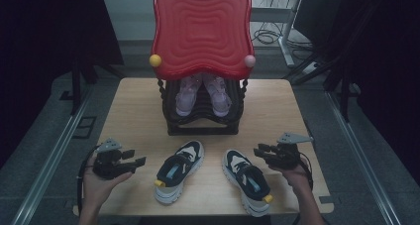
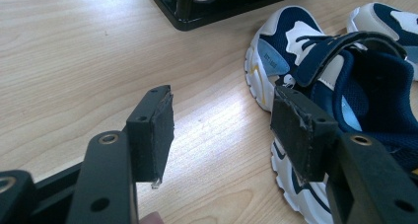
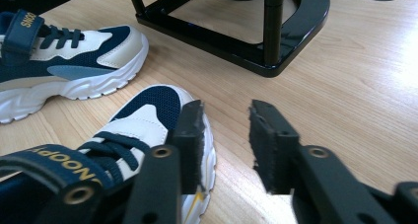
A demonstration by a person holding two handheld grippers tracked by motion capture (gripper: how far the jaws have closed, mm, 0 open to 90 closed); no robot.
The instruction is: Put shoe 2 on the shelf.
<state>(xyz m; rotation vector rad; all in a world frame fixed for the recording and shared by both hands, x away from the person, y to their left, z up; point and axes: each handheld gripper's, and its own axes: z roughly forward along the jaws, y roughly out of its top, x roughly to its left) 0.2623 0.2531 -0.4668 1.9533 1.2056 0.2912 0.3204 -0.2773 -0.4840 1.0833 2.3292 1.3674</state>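
On the pale wooden table [image 1: 129,111], two navy sneakers [image 1: 179,170], dim room, seemingly grey floor [image 1: 44,136]

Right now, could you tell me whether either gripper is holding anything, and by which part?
Nothing is held. The left gripper and right gripper are both open, empty, beside the two shoes.

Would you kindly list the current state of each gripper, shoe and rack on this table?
Left gripper: open, empty, beside the left shoe.
Right gripper: open, empty, beside the right shoe.
Left navy-and-white sneaker: upright on the wooden table, strap open.
Right navy-and-white sneaker: upright on the table.
Pink pair of shoes: stored inside the black rack.
Red wavy plastic top: on the rack.
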